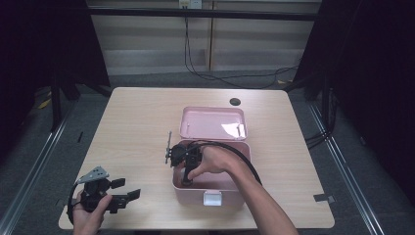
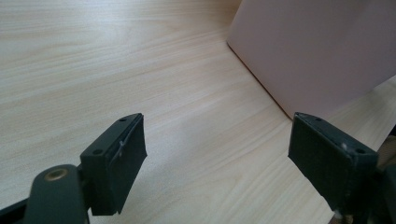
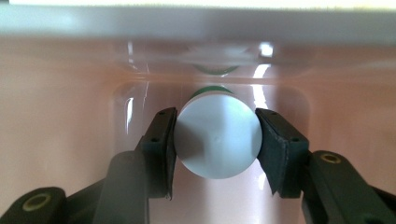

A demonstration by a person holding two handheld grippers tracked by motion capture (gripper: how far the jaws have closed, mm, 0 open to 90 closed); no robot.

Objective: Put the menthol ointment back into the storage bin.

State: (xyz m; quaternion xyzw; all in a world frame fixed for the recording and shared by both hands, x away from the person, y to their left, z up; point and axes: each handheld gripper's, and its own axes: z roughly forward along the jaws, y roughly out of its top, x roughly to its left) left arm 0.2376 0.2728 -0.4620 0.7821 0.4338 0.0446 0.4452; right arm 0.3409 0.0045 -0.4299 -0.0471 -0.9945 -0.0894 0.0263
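Note:
A pink box stands open at the middle of the table, its lid laid back. My right gripper reaches down into the box. In the right gripper view both jaws press on a white round-capped bottle with a green band, inside the pink box near a corner. My left gripper rests at the front left of the table, held by a hand, jaws wide apart. In the left gripper view the open gripper holds nothing, and the box's pink side stands just beyond.
The wooden table has a round black hole near its far edge. A white latch sits on the box's front. Black cables trail on the floor behind the table. Dark curtains stand on both sides.

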